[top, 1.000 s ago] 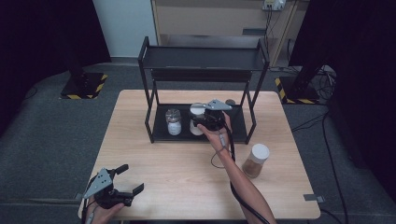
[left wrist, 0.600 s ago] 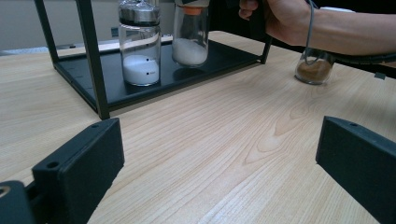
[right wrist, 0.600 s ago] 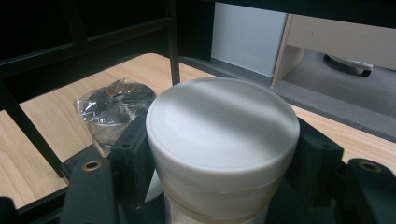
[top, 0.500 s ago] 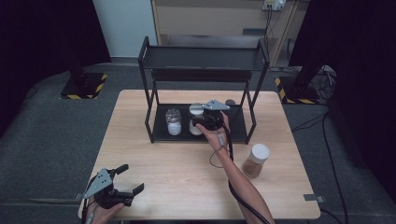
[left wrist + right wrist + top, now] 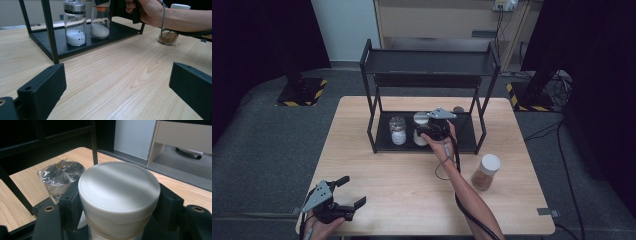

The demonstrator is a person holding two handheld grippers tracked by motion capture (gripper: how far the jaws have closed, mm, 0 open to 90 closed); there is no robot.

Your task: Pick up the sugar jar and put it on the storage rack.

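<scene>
A white-lidded jar (image 5: 119, 190) of white powder stands on the lower shelf of a black two-tier rack (image 5: 427, 62). My right gripper (image 5: 426, 131) is shut on it just below the lid, one black jaw on each side. To the jar's left on the same shelf stands a silver-capped jar (image 5: 397, 131) of white powder, its top wrapped in clear film (image 5: 60, 173). My left gripper (image 5: 353, 191) rests near the table's front left corner with its jaws wide apart and nothing between them. In the left gripper view both jars (image 5: 75, 25) stand ahead on the shelf.
A brown-powder jar (image 5: 485, 171) with a white lid stands on the wooden table (image 5: 402, 190) to the right of the rack. The right forearm (image 5: 462, 190) and its cable cross the table's middle. The rack's upper shelf hangs close above the jars.
</scene>
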